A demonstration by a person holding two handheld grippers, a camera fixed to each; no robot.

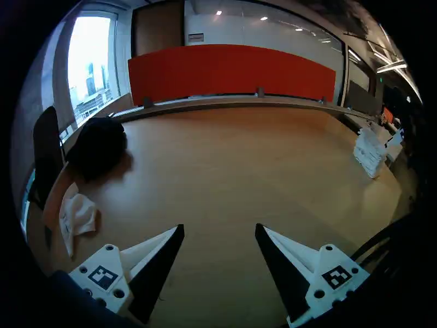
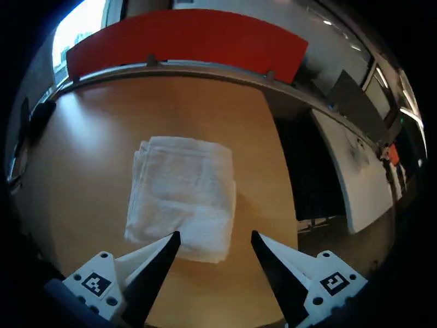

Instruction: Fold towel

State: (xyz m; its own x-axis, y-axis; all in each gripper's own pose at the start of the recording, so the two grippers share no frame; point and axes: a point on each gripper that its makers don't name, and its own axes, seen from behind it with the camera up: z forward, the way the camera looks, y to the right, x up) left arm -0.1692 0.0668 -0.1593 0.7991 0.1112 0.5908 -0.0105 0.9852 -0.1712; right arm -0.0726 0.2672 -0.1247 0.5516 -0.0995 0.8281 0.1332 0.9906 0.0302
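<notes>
A white folded towel [image 2: 183,194] lies flat on the wooden table [image 2: 98,164] in the right gripper view, just ahead of my right gripper [image 2: 214,236]. That gripper is open, its left finger [image 2: 155,262] over the towel's near edge, nothing held between the fingers. In the left gripper view my left gripper [image 1: 219,230] stands open above bare wooden table [image 1: 229,164]. A stack of folded white towels [image 1: 370,152] sits at the far right table edge. A crumpled white cloth [image 1: 76,216] lies at the left edge.
A black rounded object [image 1: 98,145] rests on the table at the left, near a dark chair [image 1: 46,147]. A red divider panel [image 1: 229,71] runs along the table's far side. Right of the table edge sits a white desk [image 2: 355,175] across a dark gap.
</notes>
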